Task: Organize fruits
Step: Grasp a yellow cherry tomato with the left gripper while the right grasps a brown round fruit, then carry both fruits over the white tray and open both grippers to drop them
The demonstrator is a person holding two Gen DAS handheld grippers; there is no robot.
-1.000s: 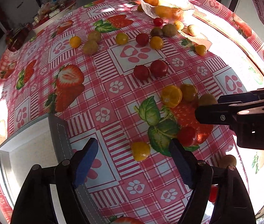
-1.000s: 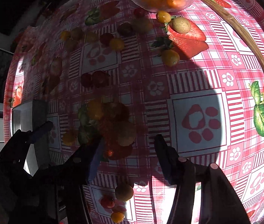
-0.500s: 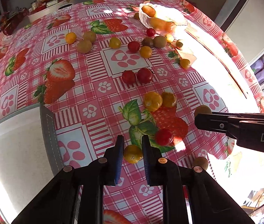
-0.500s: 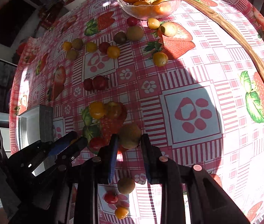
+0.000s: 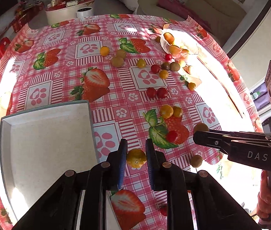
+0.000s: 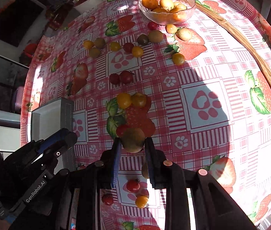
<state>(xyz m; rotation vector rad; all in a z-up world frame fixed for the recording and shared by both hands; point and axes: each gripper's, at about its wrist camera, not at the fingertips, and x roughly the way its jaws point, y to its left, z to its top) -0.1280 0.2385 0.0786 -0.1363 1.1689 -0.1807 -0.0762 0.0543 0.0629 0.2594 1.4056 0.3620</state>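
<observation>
Left hand-held gripper (image 5: 136,160): jaws drawn in, blue pads pressing both sides of a yellow fruit (image 5: 136,158), which is held clear of the tabletop (image 5: 62,72) near its near edge.

Right hand-held gripper (image 6: 133,149): jaws drawn in on a brown-green fruit (image 6: 133,139), pads against its two sides; the fruit hangs above the strawberry print near the middle of the near half of the tabletop. In the left wrist view this gripper enters from the right edge, a person's hand (image 5: 269,197) on its handle.

White tray (image 5: 45,140): shallow, grey-rimmed, empty as far as can be seen; lies at the near left edge of the tabletop, just beside the left gripper.

Glass bowl (image 6: 167,5): at the far edge of the tabletop, in strong sunlight, holding several orange and yellow fruits.

Loose fruits: two orange ones (image 6: 131,100) touching, near the middle; a pair of red ones (image 6: 121,78) beyond them; a scattered band of yellow, red and brown pieces (image 6: 127,47) farther back, running toward the bowl; a red one (image 6: 133,186) and a yellow one (image 6: 141,201) by the near edge.

Wooden stick (image 6: 250,57): long, curved, along the right edge of the tabletop.

Covering: red-and-white checked cloth with strawberry and paw prints.
</observation>
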